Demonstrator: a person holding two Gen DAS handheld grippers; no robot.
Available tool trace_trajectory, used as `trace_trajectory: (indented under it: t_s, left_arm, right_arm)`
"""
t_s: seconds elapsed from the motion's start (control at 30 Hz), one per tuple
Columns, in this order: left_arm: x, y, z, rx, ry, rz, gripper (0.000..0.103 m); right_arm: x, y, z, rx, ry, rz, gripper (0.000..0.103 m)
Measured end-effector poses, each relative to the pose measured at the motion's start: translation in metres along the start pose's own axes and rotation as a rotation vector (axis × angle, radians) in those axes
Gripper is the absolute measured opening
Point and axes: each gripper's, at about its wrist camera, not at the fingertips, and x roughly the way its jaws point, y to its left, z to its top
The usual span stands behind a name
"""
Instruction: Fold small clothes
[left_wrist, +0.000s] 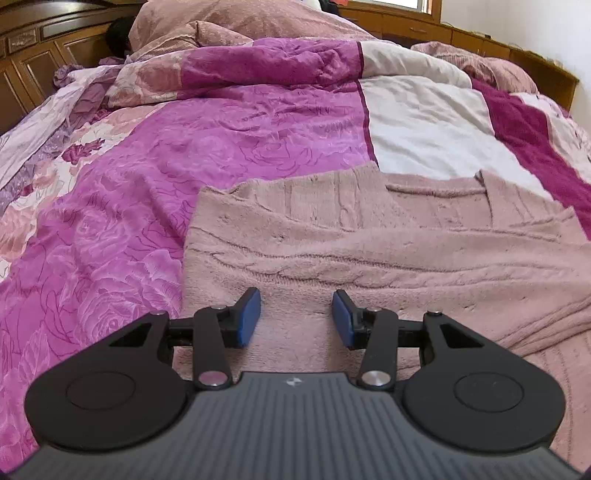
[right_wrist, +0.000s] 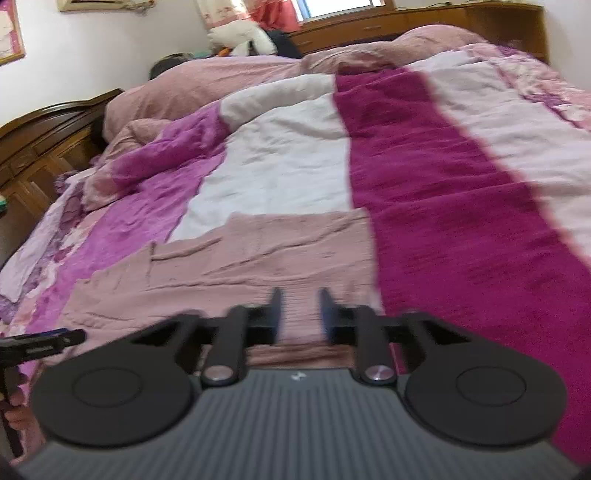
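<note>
A dusty pink knitted sweater (left_wrist: 369, 243) lies flat on the bed, partly folded, with layers overlapping. It also shows in the right wrist view (right_wrist: 236, 266). My left gripper (left_wrist: 296, 317) is open and empty, just above the sweater's near left part. My right gripper (right_wrist: 298, 314) is open and empty, over the sweater's near right edge, close to the dark magenta stripe. The left gripper's tip (right_wrist: 55, 338) shows at the left edge of the right wrist view. The right wrist view is blurred.
The bed is covered by a magenta, white and floral quilt (left_wrist: 221, 147). A pink blanket (left_wrist: 240, 22) is heaped at the far end. A wooden headboard (left_wrist: 33, 55) stands at the left. Wooden cabinets (right_wrist: 406, 22) line the far side.
</note>
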Motion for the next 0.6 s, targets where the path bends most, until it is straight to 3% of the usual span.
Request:
trace_trajectory:
  t_s: [0.23,0.37,0.6]
  left_arm:
    - [0.007,-0.001,-0.001,0.027,-0.009,-0.001,0.055]
    - [0.008,-0.002,-0.003,0.030,-0.021,0.002,0.055]
    - [-0.007,-0.004,-0.002,0.044,-0.026,0.011,0.055]
  right_arm:
    - [0.031,0.000,-0.017,0.008,0.041,0.002,0.036]
    - [0.029,-0.008,-0.016,0.052,0.039,0.017,0.036]
    - [0.013,0.006,-0.013,0.020,0.035,0.002,0.040]
